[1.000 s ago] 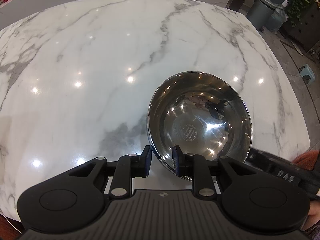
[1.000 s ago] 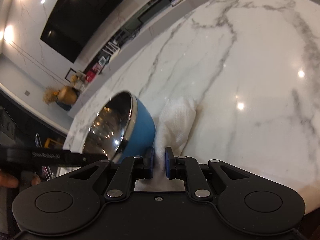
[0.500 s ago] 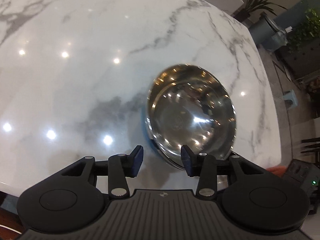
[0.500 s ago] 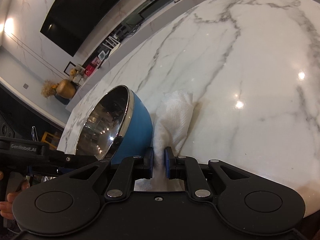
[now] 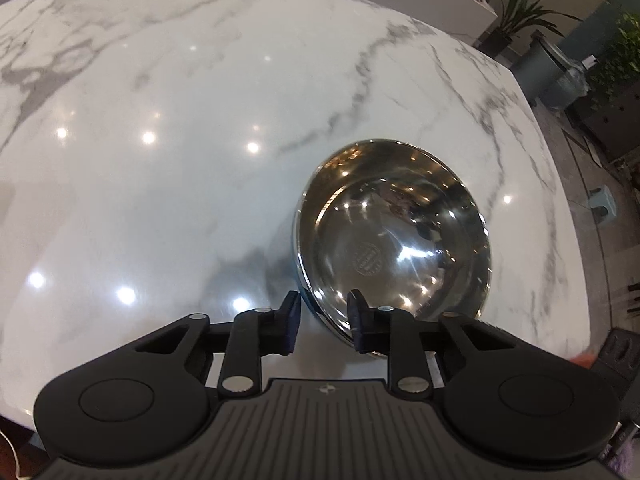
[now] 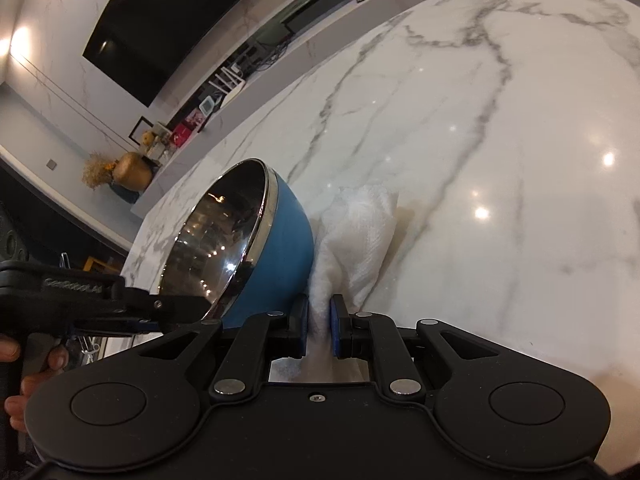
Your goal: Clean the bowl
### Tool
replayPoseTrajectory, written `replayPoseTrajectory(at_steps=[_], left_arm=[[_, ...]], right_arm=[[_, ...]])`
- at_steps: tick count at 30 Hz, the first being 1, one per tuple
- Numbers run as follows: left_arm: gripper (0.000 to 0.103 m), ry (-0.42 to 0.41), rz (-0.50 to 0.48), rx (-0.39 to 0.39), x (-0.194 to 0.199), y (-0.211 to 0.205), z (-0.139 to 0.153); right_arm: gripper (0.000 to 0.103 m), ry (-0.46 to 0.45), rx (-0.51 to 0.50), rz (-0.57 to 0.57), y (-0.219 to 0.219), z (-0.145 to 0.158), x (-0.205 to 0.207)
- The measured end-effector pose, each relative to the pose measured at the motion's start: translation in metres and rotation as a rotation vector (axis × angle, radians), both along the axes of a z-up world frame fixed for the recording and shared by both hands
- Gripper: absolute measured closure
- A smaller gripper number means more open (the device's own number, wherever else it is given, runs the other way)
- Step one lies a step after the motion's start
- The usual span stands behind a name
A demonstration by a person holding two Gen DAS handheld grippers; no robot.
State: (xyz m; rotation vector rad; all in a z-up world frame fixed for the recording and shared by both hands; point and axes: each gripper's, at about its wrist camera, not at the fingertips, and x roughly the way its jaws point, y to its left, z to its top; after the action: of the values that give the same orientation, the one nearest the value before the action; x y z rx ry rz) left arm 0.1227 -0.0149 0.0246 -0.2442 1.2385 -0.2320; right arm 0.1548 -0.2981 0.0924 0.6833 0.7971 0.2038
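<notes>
Marble, white with grey veins, forms the glossy tabletop (image 5: 200, 160) under both tools. In the left wrist view, the left gripper (image 5: 323, 316) sits at the near edge with its jaws parted a moderate way, straddling the near rim of the round steel bowl with a blue outside (image 5: 394, 248); whether the pads actually touch the rim I cannot tell. The bowl stands to the right of centre on the marble, its mirrored inside facing the camera. Far right, past the table edge, a grey bin (image 5: 548, 68) stands beside potted plants.

In the right wrist view, the same bowl (image 6: 276, 256) appears left of centre, tipped on its side, its opening facing left. Just to its right, touching the blue wall, lies a crumpled white paper towel (image 6: 360, 236). The right gripper (image 6: 319, 330) is closed narrowly on the towel's near end. At far left, a gold vase (image 6: 132, 176) sits on a ledge.
</notes>
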Motion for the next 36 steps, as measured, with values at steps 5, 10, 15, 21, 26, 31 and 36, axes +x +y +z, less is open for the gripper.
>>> replayPoseTrajectory(at_steps=[5, 10, 15, 21, 26, 31, 36], left_arm=[[0.087, -0.014, 0.006, 0.027, 0.016, 0.001, 0.000], [0.091, -0.028, 0.003, 0.046, 0.027, 0.004, 0.002], [0.092, -0.037, 0.005, 0.068, 0.034, 0.004, 0.002], [0.092, -0.045, -0.009, 0.098, 0.034, 0.000, 0.003], [0.092, -0.046, -0.014, 0.110, 0.035, -0.001, 0.003], [0.092, -0.037, -0.013, 0.105, 0.036, -0.001, 0.002], [0.084, 0.007, 0.021, 0.068, 0.032, 0.005, 0.000]], right_arm=[[0.092, -0.045, 0.043, -0.040, -0.014, 0.011, 0.001], [0.092, -0.097, 0.106, -0.064, -0.028, 0.025, 0.001], [0.092, -0.113, 0.140, -0.056, -0.030, 0.027, 0.005], [0.092, -0.086, 0.129, -0.044, -0.023, 0.017, 0.010], [0.092, -0.065, 0.110, -0.044, -0.018, 0.011, 0.014], [0.092, -0.025, 0.062, -0.017, -0.006, 0.000, 0.020], [0.092, -0.013, 0.062, -0.012, -0.004, -0.004, 0.020]])
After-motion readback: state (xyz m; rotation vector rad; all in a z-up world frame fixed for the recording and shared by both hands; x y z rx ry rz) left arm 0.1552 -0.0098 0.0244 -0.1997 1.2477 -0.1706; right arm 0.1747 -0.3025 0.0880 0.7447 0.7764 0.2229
